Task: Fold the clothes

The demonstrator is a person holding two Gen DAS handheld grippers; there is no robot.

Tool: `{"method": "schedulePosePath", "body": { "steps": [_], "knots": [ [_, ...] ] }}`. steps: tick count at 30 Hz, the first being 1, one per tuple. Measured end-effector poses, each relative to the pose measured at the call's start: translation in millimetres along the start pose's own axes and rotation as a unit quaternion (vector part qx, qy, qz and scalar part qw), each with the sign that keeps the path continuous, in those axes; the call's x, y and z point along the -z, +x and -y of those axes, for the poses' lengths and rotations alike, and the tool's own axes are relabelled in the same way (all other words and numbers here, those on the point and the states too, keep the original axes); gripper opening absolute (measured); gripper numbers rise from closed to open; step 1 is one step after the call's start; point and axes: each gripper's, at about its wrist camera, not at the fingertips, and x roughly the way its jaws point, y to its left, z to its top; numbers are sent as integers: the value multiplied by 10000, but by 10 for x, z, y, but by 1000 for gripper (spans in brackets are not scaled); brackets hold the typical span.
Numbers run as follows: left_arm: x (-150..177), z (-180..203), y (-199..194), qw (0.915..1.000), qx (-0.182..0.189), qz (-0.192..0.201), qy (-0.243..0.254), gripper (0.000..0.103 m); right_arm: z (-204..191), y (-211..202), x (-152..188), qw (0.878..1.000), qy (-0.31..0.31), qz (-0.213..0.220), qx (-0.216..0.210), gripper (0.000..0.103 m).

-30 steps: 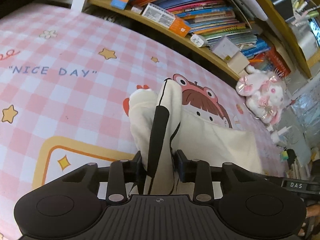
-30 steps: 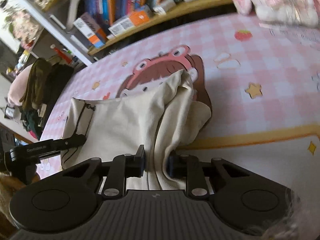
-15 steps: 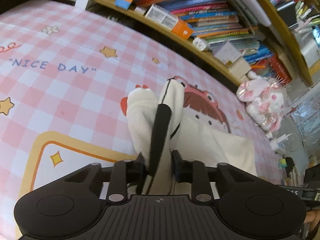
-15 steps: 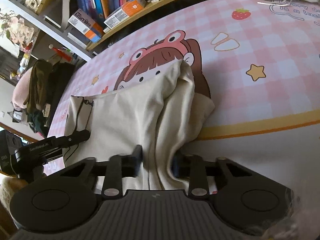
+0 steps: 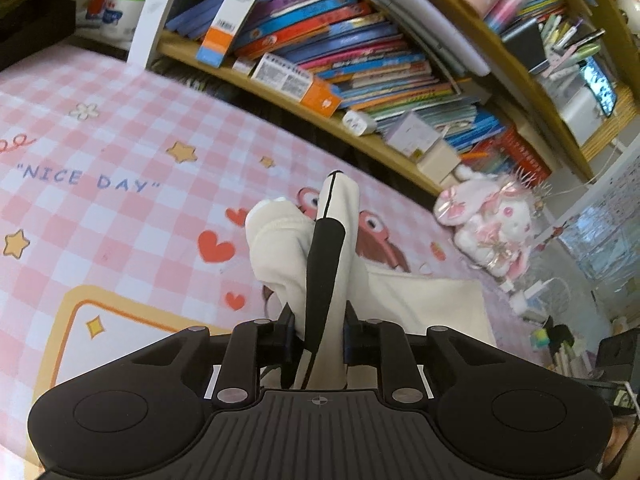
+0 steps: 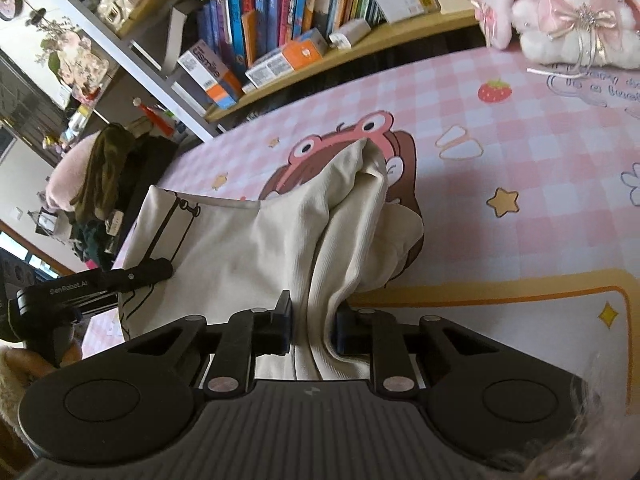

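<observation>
- Cream garment [image 6: 248,248] — we see bare pink checked bedsheet [image 6: 540,168] at 3 o'clock; long axis runs 9-to-3.
- Left gripper [image 5: 318,338], right gripper [image 6: 312,328] — both pinch its bunched edge.

Readable stuff: the pink checked mat [image 5: 120,128] says "NICE DAY" in blue, in quotes, at the left of the left wrist view. In the right wrist view, the left gripper [image 6: 96,282] at lower left reads "SenRobot.AI", and a box [image 6: 208,74] on the upper-left shelf says "usmile". Book spines are too blurry.
</observation>
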Motion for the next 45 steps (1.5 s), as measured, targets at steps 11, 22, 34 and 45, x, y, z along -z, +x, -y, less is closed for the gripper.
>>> {"method": "schedulePosePath", "body": {
  "steps": [11,22,34,45],
  "knots": [
    [-159,115,-43,9996,219,150,94,19,-59,-213,-114,9993,40,373,-67,18],
    [-395,-127,5,9980,609,40,190,20,-244,-204,-160,9979,91,632,96,18],
    [-785,-619,-62,9945,999,-81,288,20,-717,94,-254,9958,57,820,412,18],
    [-1244,-897,213,9951,946,-54,276,20,-976,481,-608,9941,-126,940,535,18]
  ]
}}
